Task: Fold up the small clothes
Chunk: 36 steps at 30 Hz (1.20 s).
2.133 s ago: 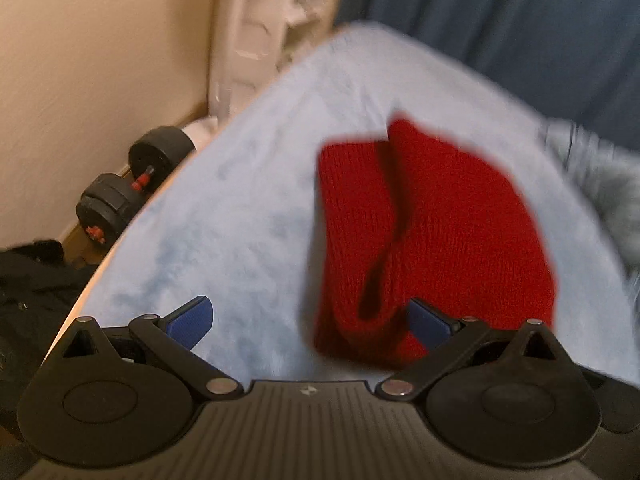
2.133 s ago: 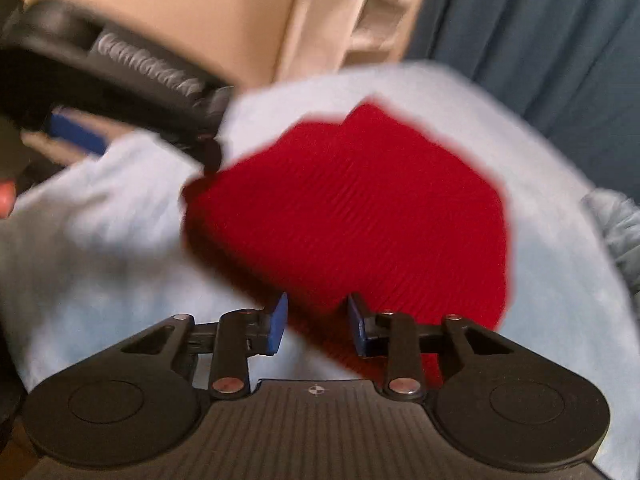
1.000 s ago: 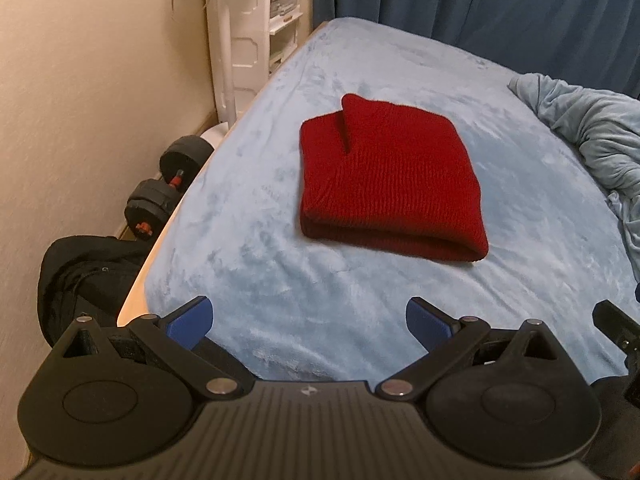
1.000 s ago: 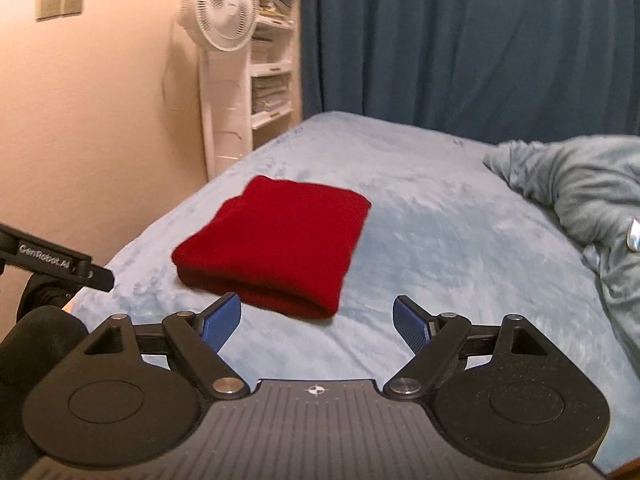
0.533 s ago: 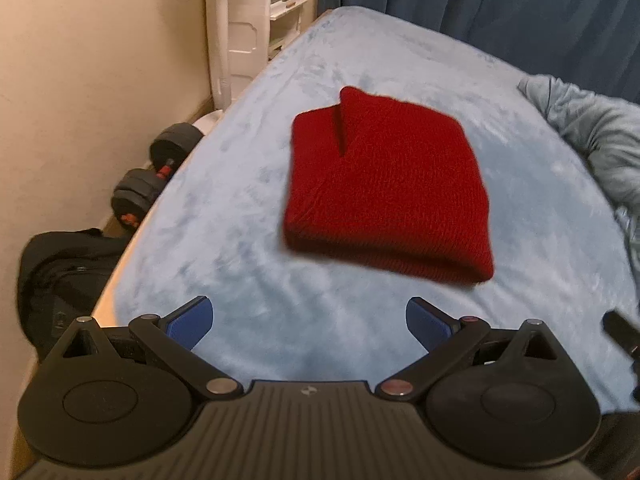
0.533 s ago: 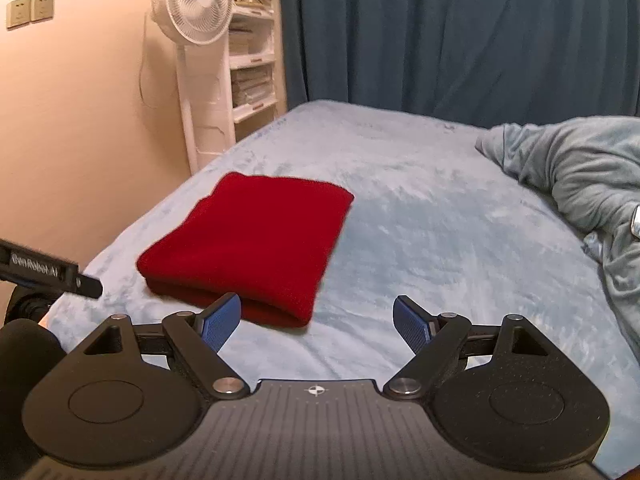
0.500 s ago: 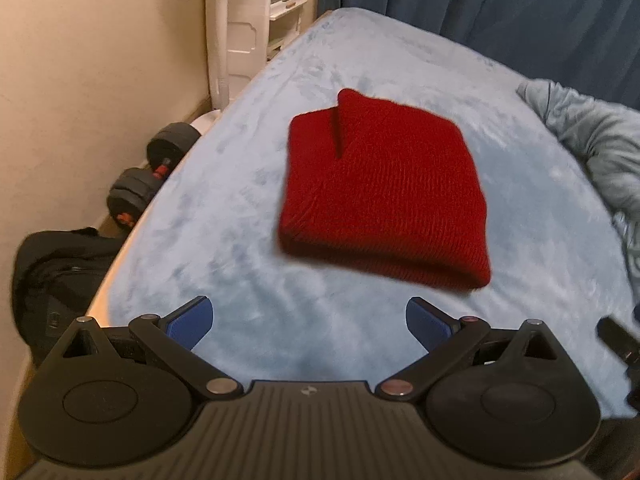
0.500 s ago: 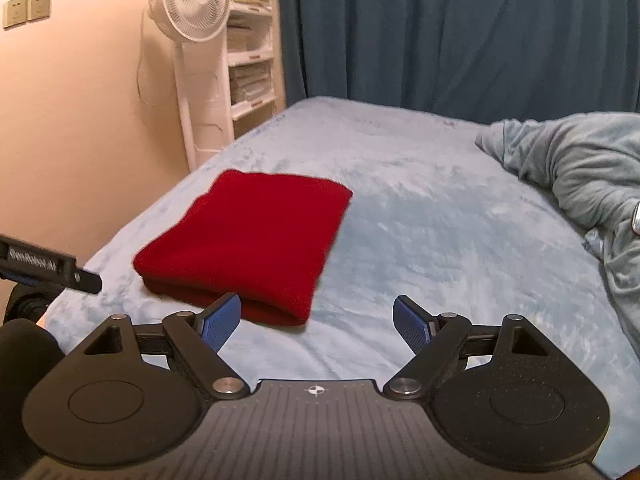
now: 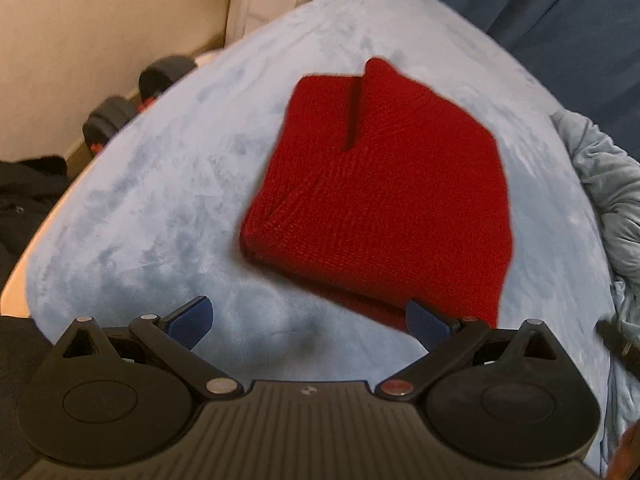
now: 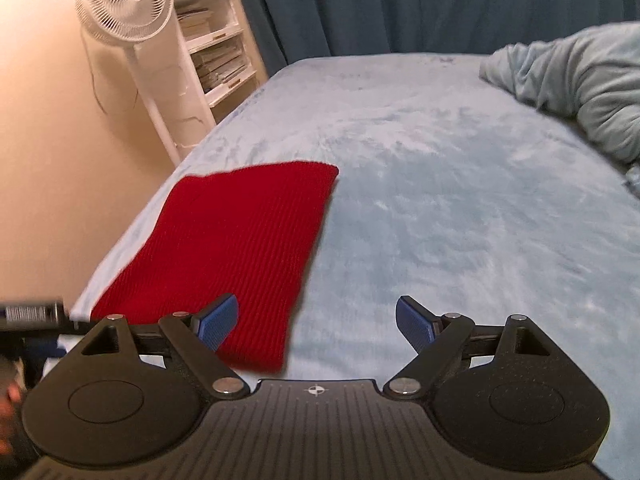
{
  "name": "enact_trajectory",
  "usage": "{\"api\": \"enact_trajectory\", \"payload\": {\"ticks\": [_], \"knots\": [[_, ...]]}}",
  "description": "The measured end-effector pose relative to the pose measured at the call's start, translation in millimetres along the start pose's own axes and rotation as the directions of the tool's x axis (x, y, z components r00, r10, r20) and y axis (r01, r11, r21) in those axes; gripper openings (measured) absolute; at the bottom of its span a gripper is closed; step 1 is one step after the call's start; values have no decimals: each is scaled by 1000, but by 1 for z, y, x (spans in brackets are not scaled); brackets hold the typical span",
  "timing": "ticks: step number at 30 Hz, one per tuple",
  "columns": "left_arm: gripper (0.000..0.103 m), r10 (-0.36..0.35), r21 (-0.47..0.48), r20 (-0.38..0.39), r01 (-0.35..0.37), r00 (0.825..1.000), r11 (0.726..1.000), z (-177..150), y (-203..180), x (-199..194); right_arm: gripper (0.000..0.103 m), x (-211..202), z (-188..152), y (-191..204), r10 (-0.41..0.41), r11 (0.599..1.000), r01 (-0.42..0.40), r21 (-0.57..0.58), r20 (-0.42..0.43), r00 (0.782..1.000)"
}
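Observation:
A red knitted garment [image 9: 380, 200] lies folded flat on the light blue bed cover [image 9: 152, 208], a slit showing at its far edge. My left gripper [image 9: 308, 320] hovers open just before its near fold, the right fingertip over the fold's edge, nothing between the pads. In the right wrist view the garment [image 10: 240, 248] sits at the left. My right gripper [image 10: 316, 322] is open at its near right corner with jaws opening; its left finger [image 10: 218, 320] is over the knit, and bare cover lies between the pads.
A crumpled blue-grey blanket [image 10: 580, 80] fills the bed's right side. A white fan [image 10: 124, 4] and shelf unit [image 10: 216, 48] stand by the wall at left. Dumbbells [image 9: 116, 120] and a black bag [image 9: 24, 200] lie on the floor beside the bed. Dark curtains [image 10: 400, 4] hang behind.
Both grippers have come down and closer to the red garment, which now looms larger. Both views have rolled. In the right wrist view the garment has slid left.

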<state>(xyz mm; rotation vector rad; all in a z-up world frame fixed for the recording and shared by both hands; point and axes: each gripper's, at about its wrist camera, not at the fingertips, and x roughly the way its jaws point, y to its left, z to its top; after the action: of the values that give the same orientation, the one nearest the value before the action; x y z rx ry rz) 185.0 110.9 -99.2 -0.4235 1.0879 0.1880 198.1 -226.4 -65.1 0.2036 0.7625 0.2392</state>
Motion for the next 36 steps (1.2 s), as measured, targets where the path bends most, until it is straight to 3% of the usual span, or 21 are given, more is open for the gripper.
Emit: {"api": "enact_trajectory", "payload": {"ticks": [5,9,14,17,20,22,24,25,26,27,29,31,33,36], "knots": [[103,-118,-159,-82,104,990,982,11,17,33,87,67,57,-34,73,989,-66,130,-46,996],[103,-185,-260,-72,160,980,952,11,28,44,87,126,93,-57,124,964,-97,247,-95,988],[103,-217,-339,-46,189,975,922,12,45,55,87,197,115,-68,184,930,-112,350,-179,966],[103,-204,-400,-31,175,979,900,12,57,62,87,232,127,-60,239,918,-150,367,-213,947],[103,-209,-458,-10,182,978,870,9,65,65,87,263,139,-48,242,913,-140,383,-234,942],[103,-209,-464,-3,184,978,866,11,66,67,88,285,146,-39,258,914,-148,378,-258,931],[103,-198,-444,6,180,980,878,16,66,70,89,309,151,-27,234,941,-134,312,-310,921],[97,-182,-440,13,169,983,882,17,66,71,89,319,153,-21,210,951,-115,286,-328,921],[83,-171,-447,28,165,985,879,18,68,72,85,327,154,-16,206,955,-111,274,-345,916],[71,-179,-447,39,177,983,877,20,67,73,64,331,155,-12,210,957,-120,263,-349,913],[60,-171,-439,31,167,985,883,25,69,72,39,332,152,1,145,985,-100,138,-377,915],[53,-166,-385,11,158,986,909,37,66,73,31,321,151,2,134,990,-107,95,-361,923],[51,-168,-330,-8,156,986,931,58,66,76,26,296,145,-21,144,980,-90,177,-322,936],[49,-173,-117,-35,168,984,979,119,51,88,23,240,108,-60,100,953,-20,303,-250,963]]}}
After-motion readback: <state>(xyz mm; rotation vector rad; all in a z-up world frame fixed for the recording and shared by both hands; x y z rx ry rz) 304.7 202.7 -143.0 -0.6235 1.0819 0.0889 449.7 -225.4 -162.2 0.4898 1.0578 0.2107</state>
